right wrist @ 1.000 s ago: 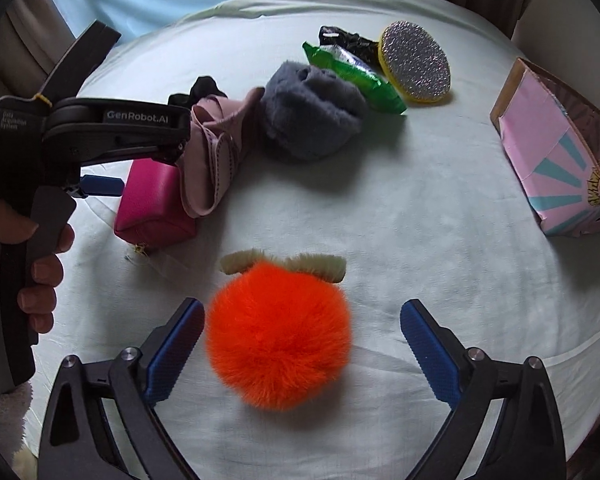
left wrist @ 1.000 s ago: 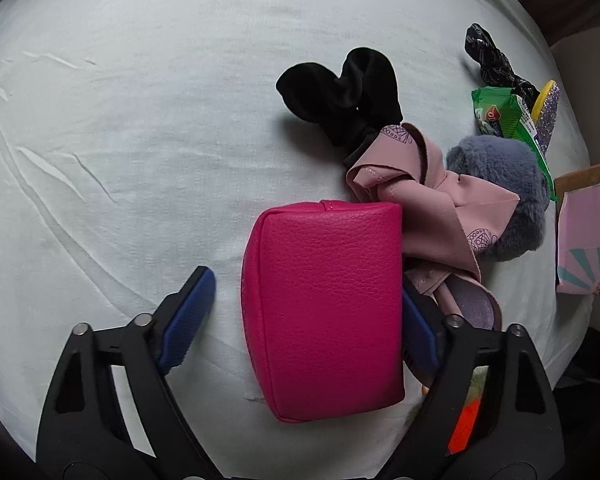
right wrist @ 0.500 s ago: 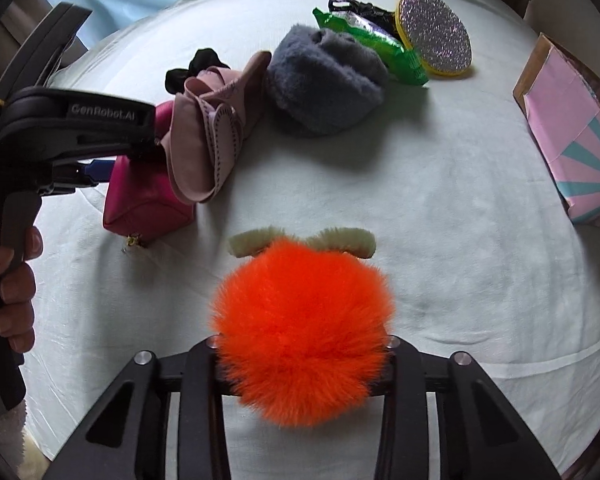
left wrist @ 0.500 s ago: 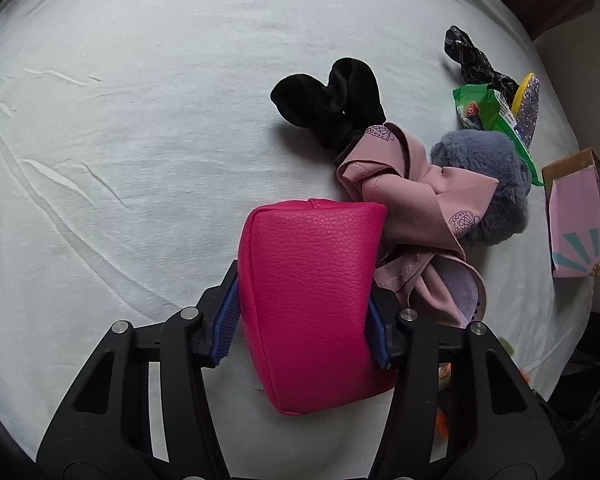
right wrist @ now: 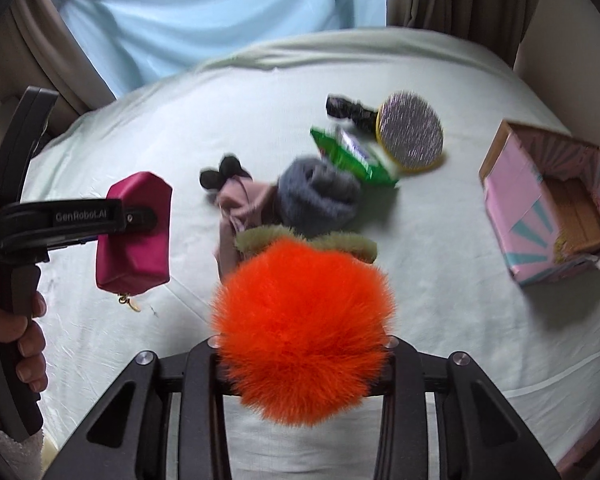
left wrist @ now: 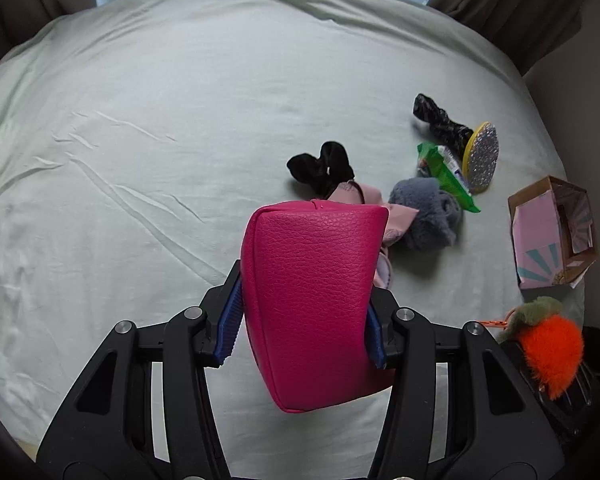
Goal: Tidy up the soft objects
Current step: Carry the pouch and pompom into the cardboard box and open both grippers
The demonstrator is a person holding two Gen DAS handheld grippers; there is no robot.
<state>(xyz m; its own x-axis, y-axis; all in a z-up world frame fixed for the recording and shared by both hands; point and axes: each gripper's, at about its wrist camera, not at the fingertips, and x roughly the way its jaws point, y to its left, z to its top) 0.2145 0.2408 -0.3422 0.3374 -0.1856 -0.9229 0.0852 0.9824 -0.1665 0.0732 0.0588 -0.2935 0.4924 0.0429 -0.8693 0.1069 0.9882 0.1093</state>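
Note:
My left gripper is shut on a magenta leather pouch and holds it above the pale green bedsheet; the pouch also shows in the right wrist view. My right gripper is shut on a fluffy orange pompom with an olive furry top, lifted off the sheet; the pompom shows at the right edge of the left wrist view. Still on the sheet lie a pink bow, a grey furry piece and a black scrunchie.
A pink open cardboard box stands at the right near the bed's edge. A green packet, a glittery round disc and a dark twisted scrunchie lie behind the soft pile. Curtains hang beyond the bed.
Both grippers closed, the left on the pouch and the right on the pompom, then lifted them off the sheet. The views have pulled back and up from the bed.

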